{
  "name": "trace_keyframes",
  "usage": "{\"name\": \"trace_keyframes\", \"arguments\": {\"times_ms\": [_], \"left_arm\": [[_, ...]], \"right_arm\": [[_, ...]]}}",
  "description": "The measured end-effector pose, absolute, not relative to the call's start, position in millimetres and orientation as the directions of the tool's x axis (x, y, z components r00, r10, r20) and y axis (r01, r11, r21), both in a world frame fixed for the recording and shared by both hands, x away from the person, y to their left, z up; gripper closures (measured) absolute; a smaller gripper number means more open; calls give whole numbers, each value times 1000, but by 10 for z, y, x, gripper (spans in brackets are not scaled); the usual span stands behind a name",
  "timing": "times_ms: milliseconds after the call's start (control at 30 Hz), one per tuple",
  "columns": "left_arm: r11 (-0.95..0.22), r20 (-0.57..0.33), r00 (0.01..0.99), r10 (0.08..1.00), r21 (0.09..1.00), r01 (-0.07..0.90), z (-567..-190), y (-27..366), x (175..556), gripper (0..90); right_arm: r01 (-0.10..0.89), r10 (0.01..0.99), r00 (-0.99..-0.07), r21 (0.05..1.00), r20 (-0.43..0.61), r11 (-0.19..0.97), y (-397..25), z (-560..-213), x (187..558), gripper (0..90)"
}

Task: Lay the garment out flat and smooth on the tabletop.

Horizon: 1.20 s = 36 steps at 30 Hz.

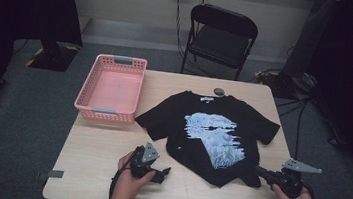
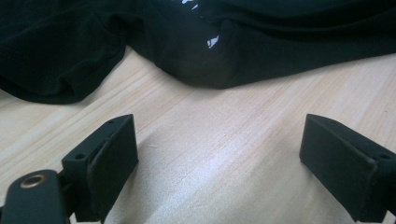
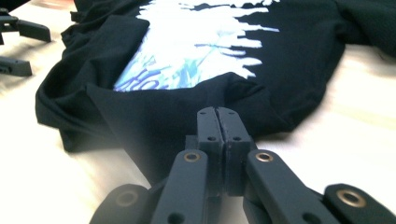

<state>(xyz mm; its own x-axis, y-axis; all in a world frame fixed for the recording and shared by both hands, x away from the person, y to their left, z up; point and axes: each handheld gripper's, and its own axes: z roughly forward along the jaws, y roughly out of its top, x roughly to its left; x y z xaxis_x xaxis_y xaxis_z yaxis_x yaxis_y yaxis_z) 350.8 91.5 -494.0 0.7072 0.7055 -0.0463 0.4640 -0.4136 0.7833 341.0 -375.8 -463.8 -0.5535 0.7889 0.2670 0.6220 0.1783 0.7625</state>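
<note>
Black T-shirt spread face up on the wooden table, just right of the pink basket. Bottom hem bunched, folded under near the right gripper; jaws pressed together, apparently pinching that hem, though blurred in the right gripper view. Left gripper wide open over bare wood, holding nothing, just short of the shirt's edge. Pale blue print lettering unreadable. Neck label too small to read.
</note>
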Motion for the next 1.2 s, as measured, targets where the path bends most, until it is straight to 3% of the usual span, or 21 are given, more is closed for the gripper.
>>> {"name": "trace_keyframes", "arguments": {"times_ms": [633,1200], "left_arm": [[-414,-46,707,705,783,464,-4940,915,3508,109],[-414,-46,707,705,783,464,-4940,915,3507,109]], "right_arm": [[650,783,-551,737,288,186,-4020,-4659,2850,887],[641,795,-567,722,216,261,-4040,-4621,2629,883]]}}
